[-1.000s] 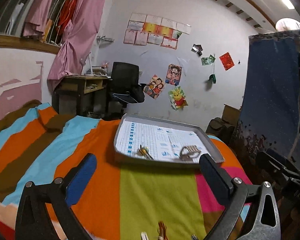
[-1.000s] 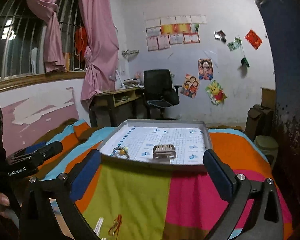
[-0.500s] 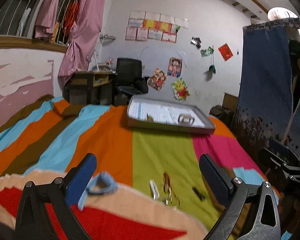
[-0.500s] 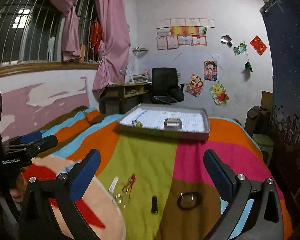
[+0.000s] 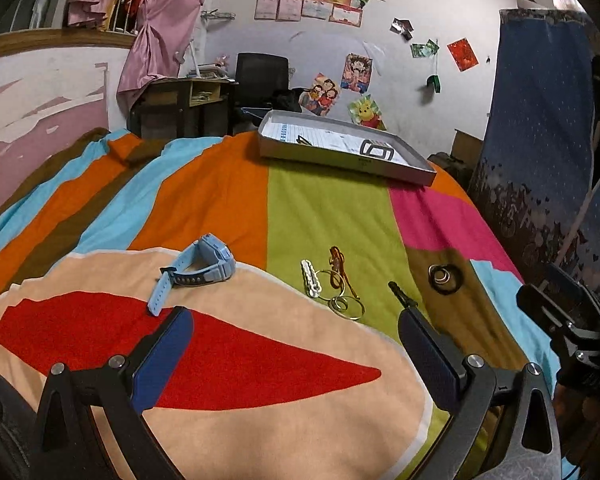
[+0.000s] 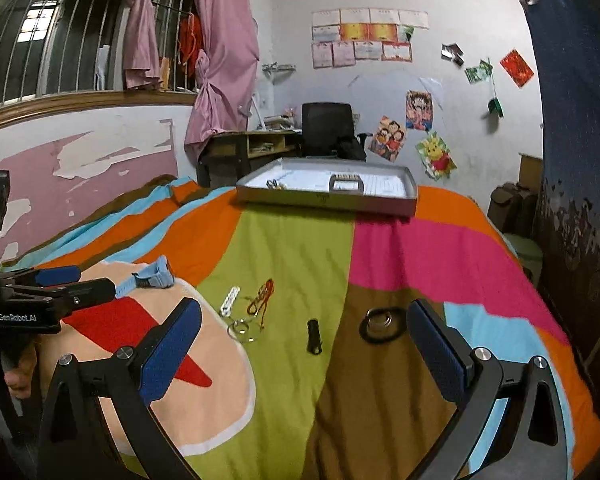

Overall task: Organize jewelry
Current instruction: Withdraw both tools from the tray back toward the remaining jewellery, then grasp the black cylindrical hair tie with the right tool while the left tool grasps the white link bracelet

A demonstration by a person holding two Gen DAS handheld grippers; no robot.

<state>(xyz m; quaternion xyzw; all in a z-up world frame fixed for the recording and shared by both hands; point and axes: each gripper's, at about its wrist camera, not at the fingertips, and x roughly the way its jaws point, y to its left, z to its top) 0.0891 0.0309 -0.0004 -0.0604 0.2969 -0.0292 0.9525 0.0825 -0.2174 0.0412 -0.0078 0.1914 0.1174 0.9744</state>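
1. Left wrist view: my left gripper hovers low over the bedspread, jaws apart, empty. One blue watch at 11 o'clock, loose jewelry at 12, bare cloth between.
2. Right wrist view: my right gripper likewise spread, empty. One black ring at 1 o'clock; one tray far at 12.

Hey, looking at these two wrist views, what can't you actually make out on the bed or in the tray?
- Tray contents: both views, its near wall hides the floor; the small piece is too small to name.
- Tangle of rings and red cord: both views, too small to separate pieces.
- Black stick: both views, too dark to identify.
- Blue watch face: turned away.
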